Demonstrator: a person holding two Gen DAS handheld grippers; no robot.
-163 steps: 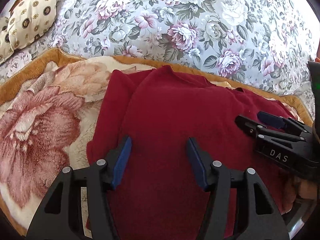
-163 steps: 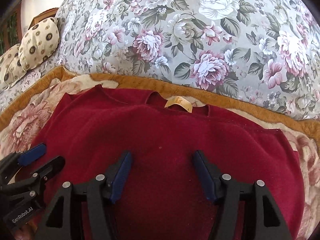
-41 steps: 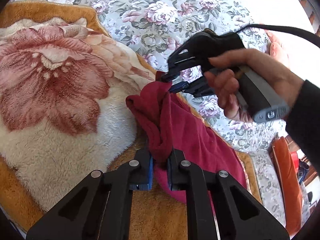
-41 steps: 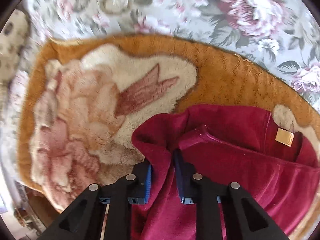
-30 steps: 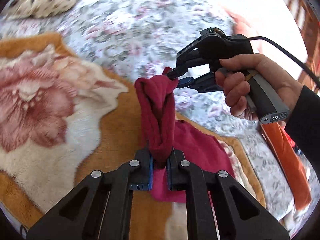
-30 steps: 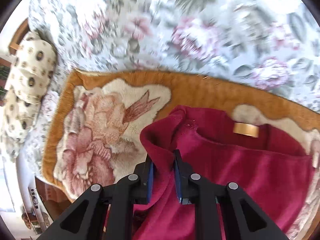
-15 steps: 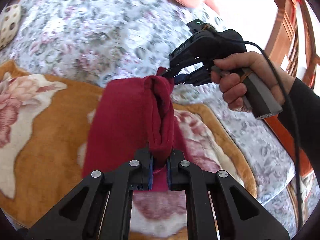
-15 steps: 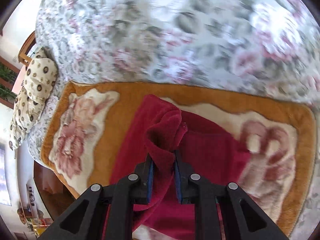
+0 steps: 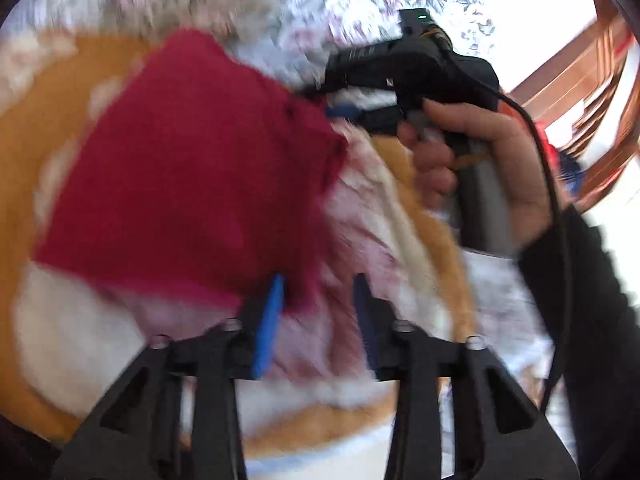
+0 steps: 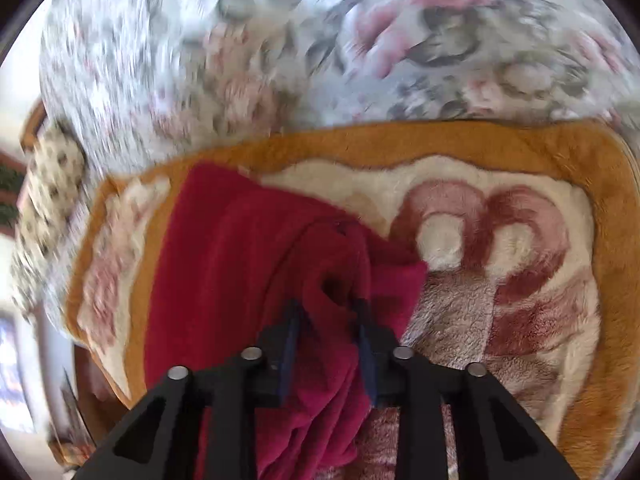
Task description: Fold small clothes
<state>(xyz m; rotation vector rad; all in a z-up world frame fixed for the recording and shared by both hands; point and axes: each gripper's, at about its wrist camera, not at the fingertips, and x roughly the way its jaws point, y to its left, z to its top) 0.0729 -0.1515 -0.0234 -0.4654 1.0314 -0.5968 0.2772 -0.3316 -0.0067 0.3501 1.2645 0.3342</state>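
A dark red garment (image 10: 224, 280) is lying doubled over on a plush orange-bordered blanket (image 10: 520, 148) spread across a floral bedspread (image 10: 280, 40). The left claw (image 9: 318, 312) is standing released, its blue pads spread, with the garment's near corner just past the left pad and bare blanket between the fingers. The right claw (image 10: 328, 344), gripped in the person's right hand (image 9: 472, 160), is parted slightly, a bunched fold of the garment lying between its fingers; whether it is pinching the cloth cannot be told. To the right of both claws the blanket is lying uncovered out to its orange edge.
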